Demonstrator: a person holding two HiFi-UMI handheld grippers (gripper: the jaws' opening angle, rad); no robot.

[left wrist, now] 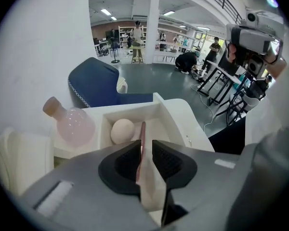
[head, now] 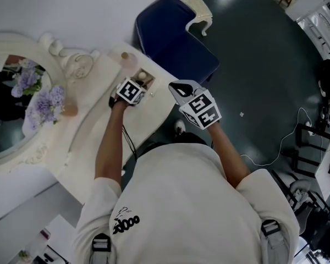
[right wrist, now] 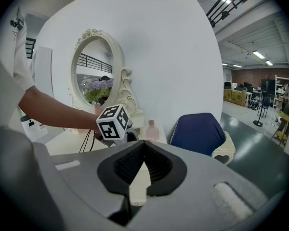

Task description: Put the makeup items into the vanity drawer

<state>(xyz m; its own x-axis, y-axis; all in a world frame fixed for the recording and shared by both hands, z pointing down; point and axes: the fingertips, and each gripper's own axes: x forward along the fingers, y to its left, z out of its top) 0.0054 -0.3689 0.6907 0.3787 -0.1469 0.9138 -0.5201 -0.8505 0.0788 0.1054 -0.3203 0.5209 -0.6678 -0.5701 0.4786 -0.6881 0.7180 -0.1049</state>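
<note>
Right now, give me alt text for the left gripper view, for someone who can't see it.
The left gripper has its jaws slightly apart around a thin pink stick, poised over an open white drawer that contains a beige egg-shaped sponge. A round pink bottle stands left of the drawer, with a blue chair behind.

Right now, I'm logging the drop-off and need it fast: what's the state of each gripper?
Left gripper: open, slim pink stick standing loose between the jaws.
Right gripper: shut, nothing held.
</note>
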